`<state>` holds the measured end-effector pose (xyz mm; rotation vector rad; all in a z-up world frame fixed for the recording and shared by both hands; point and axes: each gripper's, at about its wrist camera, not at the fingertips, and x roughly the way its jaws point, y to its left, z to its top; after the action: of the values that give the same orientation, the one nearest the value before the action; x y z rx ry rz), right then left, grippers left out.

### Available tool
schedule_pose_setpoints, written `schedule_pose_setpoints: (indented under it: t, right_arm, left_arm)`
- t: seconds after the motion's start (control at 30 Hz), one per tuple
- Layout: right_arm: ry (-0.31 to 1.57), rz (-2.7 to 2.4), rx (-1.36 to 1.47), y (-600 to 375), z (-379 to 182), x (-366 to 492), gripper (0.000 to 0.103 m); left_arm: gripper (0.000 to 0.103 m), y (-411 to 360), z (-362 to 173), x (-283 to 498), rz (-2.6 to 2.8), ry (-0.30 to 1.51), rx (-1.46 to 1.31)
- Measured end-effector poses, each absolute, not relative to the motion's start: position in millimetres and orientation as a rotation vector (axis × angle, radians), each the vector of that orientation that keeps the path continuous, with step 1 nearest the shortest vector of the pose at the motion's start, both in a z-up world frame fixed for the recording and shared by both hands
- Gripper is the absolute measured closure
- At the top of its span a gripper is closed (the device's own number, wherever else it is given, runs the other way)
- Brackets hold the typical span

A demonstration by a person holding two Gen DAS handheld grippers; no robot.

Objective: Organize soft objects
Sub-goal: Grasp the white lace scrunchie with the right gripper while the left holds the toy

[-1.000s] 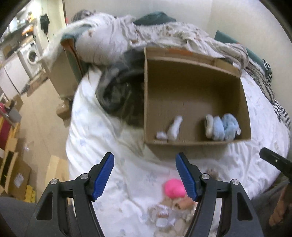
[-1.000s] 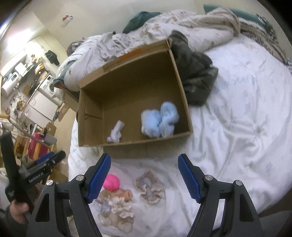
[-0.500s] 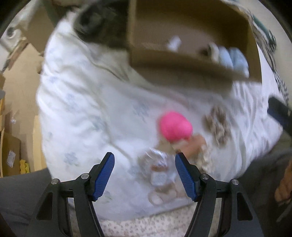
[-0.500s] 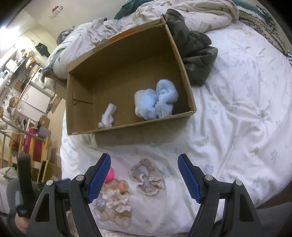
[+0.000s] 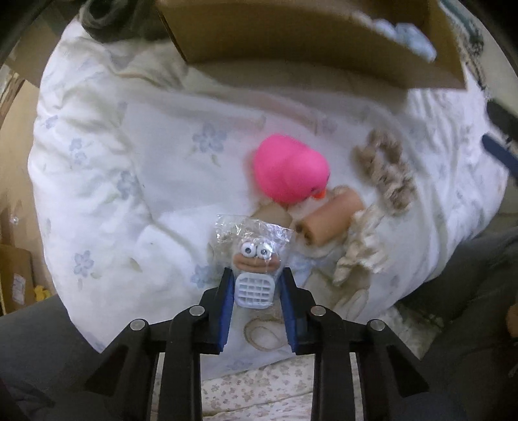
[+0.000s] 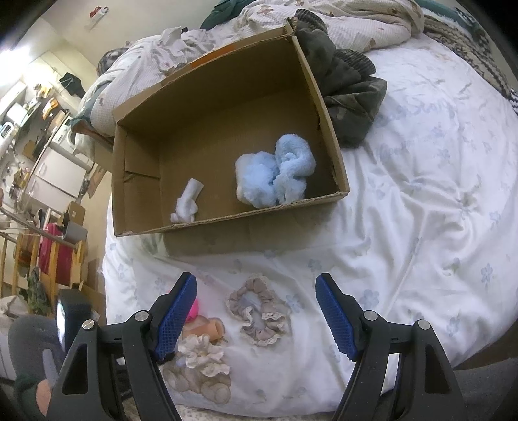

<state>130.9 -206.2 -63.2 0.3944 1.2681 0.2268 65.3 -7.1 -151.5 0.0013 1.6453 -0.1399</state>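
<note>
My left gripper [image 5: 255, 281] is shut on a small toy with googly eyes in a clear plastic bag [image 5: 254, 256], low over the white quilt. Beside it lie a pink ball [image 5: 289, 168], a tan roll [image 5: 330, 220], a cream scrunchie [image 5: 359, 256] and a beige scrunchie [image 5: 385, 175]. My right gripper [image 6: 255, 311] is open and empty above the beige scrunchie [image 6: 259, 317]. The cardboard box [image 6: 136, 181] beyond holds a light blue fluffy cloth [image 6: 275, 175] and a white sock [image 6: 189, 200].
A dark green garment [image 6: 346, 87] lies right of the box. Rumpled bedding [image 6: 323, 22] is piled behind it. The bed's edge drops to the floor on the left, with boxes and furniture [image 6: 48, 162]. My grey-clad legs [image 5: 39, 343] are at the near edge.
My left gripper dropped toward the pile of soft things and closed on the bagged googly-eyed toy. My right gripper moved a little forward over the beige scrunchie and stayed open.
</note>
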Motion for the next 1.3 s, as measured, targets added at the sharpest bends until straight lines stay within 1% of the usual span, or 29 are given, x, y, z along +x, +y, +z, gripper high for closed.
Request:
schedule_pose_setpoints:
  t: [0.17,0.27,0.4,0.57,0.77,0.83,0.87,0.9,0.93,0.97,1.0,1.03,1.07,1.1,1.17,1.3]
  right_arm:
    - [1.282,0.235,0.397,-204,-65,130,0.023]
    - [1.301,0.264,0.39,-198,-68,130,0.023]
    - [1.406,0.397,0.419,-178,-82,127,0.023]
    - [1.56,0.511,0.373,-142,-108,115,0.023]
    - [1.665,0.553,0.304,-108,-134,105,0.023]
    - [1.679,0.564,0.289,-101,-140,103,0.027]
    - [1.684,0.572,0.277,-97,-142,103,0.034]
    - [1.688,0.579,0.262,-93,-143,102,0.045]
    - [1.69,0.586,0.245,-90,-145,102,0.051]
    - [1.691,0.586,0.237,-89,-145,103,0.061]
    - [1.689,0.583,0.232,-89,-145,104,0.069]
    - [1.68,0.583,0.227,-90,-144,104,0.071]
    - [1.67,0.581,0.222,-90,-141,105,0.079]
    - [1.658,0.58,0.221,-92,-139,106,0.083]
    - [1.634,0.584,0.227,-99,-132,108,0.085]
    - [1.544,0.598,0.264,-111,-110,108,0.086]
  left_arm:
    - [0.079,2,-115,74,-0.138,1.5,-0.053]
    - [0.079,12,-104,84,-0.081,1.454,-0.083]
    - [0.079,26,-104,96,-0.038,1.448,-0.077]
    - [0.079,22,-100,102,-0.025,1.433,-0.065]
    - [0.079,20,-100,101,-0.016,1.415,-0.05]
    - [0.079,20,-100,101,-0.014,1.412,-0.044]
    - [0.079,20,-100,101,-0.013,1.411,-0.042]
    - [0.079,20,-101,101,-0.012,1.411,-0.042]
    - [0.079,20,-101,101,-0.012,1.41,-0.042]
    - [0.079,20,-101,101,-0.012,1.41,-0.043]
    - [0.079,20,-101,101,-0.012,1.409,-0.042]
    - [0.079,20,-101,101,-0.011,1.409,-0.04]
    - [0.079,19,-101,101,-0.01,1.408,-0.038]
    - [0.079,19,-101,101,-0.009,1.408,-0.039]
    - [0.079,20,-101,100,-0.007,1.405,-0.041]
    - [0.079,21,-97,99,-0.002,1.385,-0.046]
